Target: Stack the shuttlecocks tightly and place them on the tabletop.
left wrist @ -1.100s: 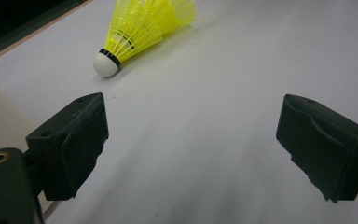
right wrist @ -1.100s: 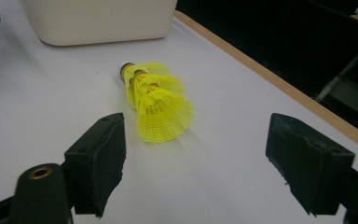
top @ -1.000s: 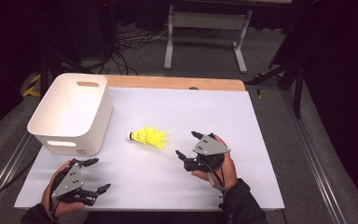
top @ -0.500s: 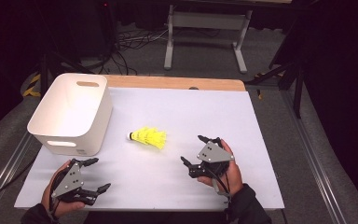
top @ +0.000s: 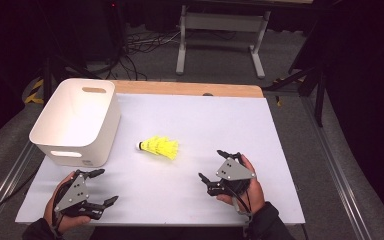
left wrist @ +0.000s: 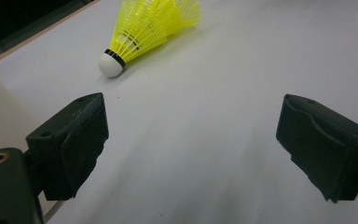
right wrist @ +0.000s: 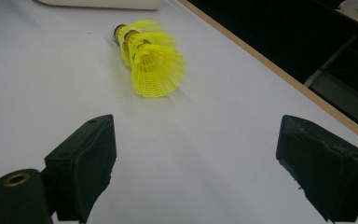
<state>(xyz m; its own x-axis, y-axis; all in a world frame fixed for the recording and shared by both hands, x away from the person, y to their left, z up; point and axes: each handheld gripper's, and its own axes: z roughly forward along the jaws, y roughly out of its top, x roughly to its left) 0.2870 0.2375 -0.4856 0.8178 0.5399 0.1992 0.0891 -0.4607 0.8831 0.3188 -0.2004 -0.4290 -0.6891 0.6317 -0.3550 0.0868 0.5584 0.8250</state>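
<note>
1. High view: yellow plastic-skirted shuttlecocks [top: 159, 147], nested and lying on their side, rest on the white table sheet [top: 205, 120], beside the white plastic bin [top: 75, 122].
2. Right gripper [top: 214, 166]: jaws spread wide, having just been opening, nothing between.
3. Left gripper [top: 105, 186]: jaws wide apart, empty.

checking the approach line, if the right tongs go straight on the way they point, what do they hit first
Probably the yellow shuttlecocks, skirt end first: they lie ahead, a little left of centre between the open right tongs, with bare white table before them.
</note>
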